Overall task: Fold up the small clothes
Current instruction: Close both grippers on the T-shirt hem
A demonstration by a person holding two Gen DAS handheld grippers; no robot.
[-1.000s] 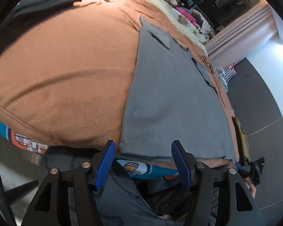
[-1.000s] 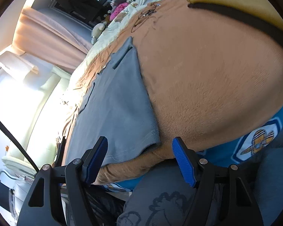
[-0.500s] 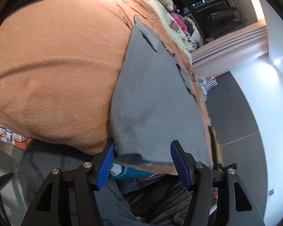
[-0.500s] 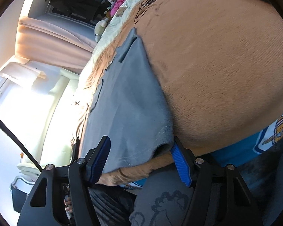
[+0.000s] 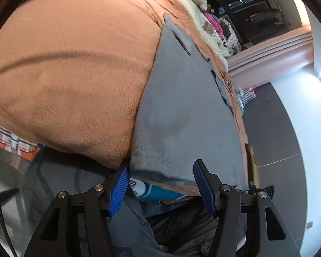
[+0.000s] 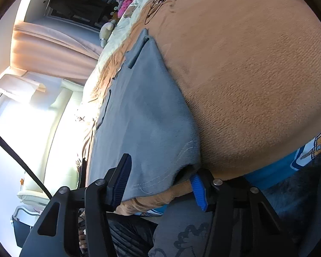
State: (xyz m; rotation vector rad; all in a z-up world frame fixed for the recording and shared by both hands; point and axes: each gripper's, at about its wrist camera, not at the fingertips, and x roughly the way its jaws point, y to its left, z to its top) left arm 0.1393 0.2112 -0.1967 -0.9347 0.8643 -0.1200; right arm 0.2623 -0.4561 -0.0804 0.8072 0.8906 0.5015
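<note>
We see the grey garment [image 5: 188,111] lying flat on the bed's orange blanket [image 5: 75,81], its near hem between our left tongs [image 5: 160,186], which stand wide, and our right tongs [image 6: 160,184], whose jaws have just been closing around its corner.

right gripper [image 6: 160,182] jaws just been closing round near hem corner | flat grey fleece garment [image 6: 143,115] ahead | fuzzy orange blanket [image 6: 246,75] underneath
</note>
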